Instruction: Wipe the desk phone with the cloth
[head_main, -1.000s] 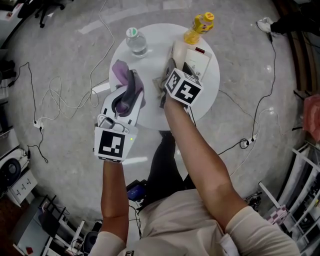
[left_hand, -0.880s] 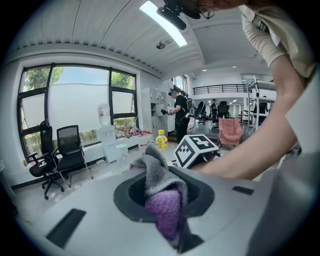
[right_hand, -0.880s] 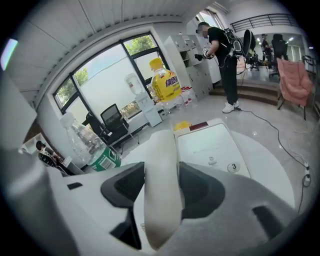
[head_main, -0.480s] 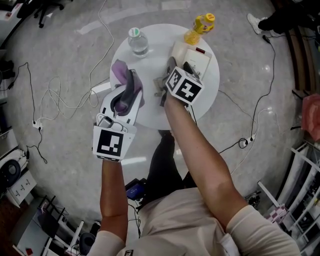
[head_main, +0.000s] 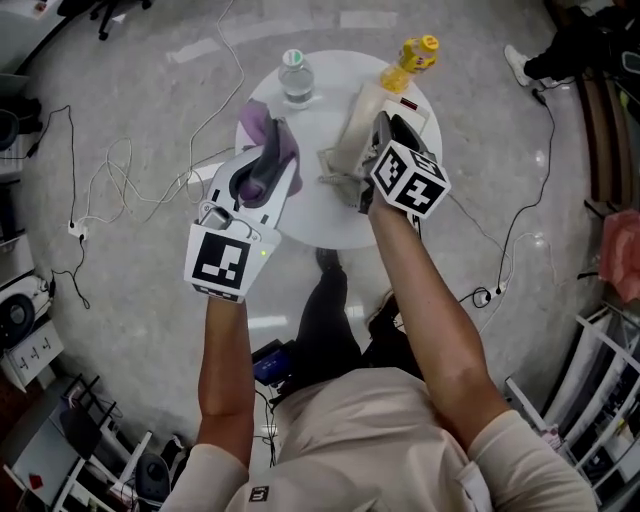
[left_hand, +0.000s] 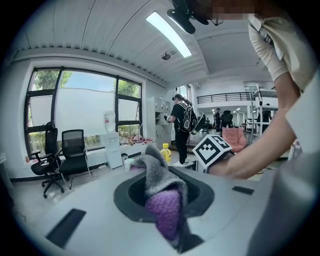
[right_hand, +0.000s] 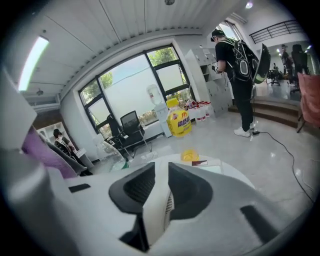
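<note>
The left hand-held gripper (head_main: 266, 160) was clamped on the cloth (left_hand: 165, 210). The right hand-held gripper (head_main: 378, 135) had just been closing its jaws on the handset (right_hand: 155, 215), held above the desk phone (head_main: 408, 108) on the desk (head_main: 310, 215). Wiping seemed about to start, which called for bringing cloth and handset together.

My left gripper (head_main: 266, 165) is clamped on the cloth (head_main: 256, 128); my right gripper (head_main: 378, 140), jaws just closing, pinches the white handset (right_hand: 154, 202), both forearms stretched forward, pointing slightly down
</note>
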